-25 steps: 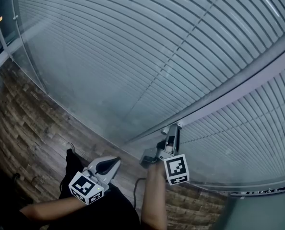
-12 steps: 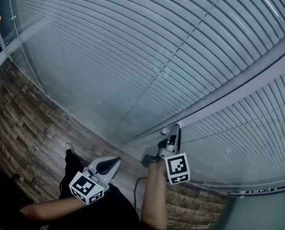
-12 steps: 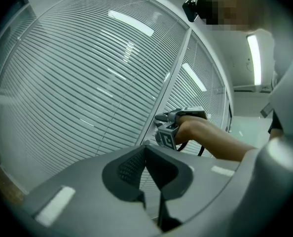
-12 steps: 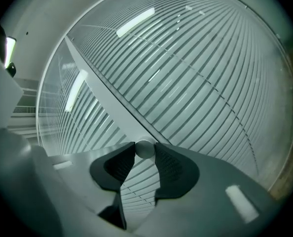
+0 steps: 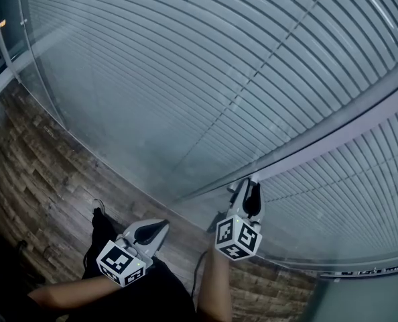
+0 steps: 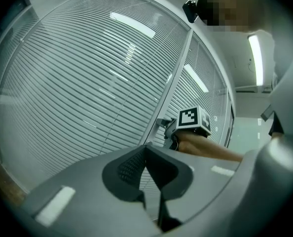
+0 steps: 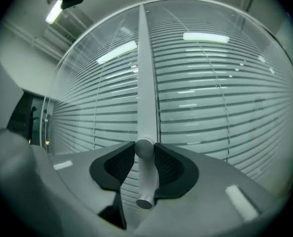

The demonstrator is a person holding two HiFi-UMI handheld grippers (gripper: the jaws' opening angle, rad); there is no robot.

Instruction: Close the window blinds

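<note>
Blinds (image 5: 152, 79) hang behind glass on both sides of the post (image 5: 340, 125). Right tongs (image 5: 248, 188) pinch the knob (image 7: 144, 148) on the post, but they have just been opening a little. They should squeeze tight and turn slowly, or the knob may slip. Left tongs (image 6: 146, 149), pressed together, hang empty near the post.

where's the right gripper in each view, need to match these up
Head view: bottom centre, right gripper against the window post.
Left gripper view: centre right, beside that post.
Right gripper view: bottom centre, tongs, just eased slightly, gripping a metal knob on the post.
Shared landmark: the window post.
</note>
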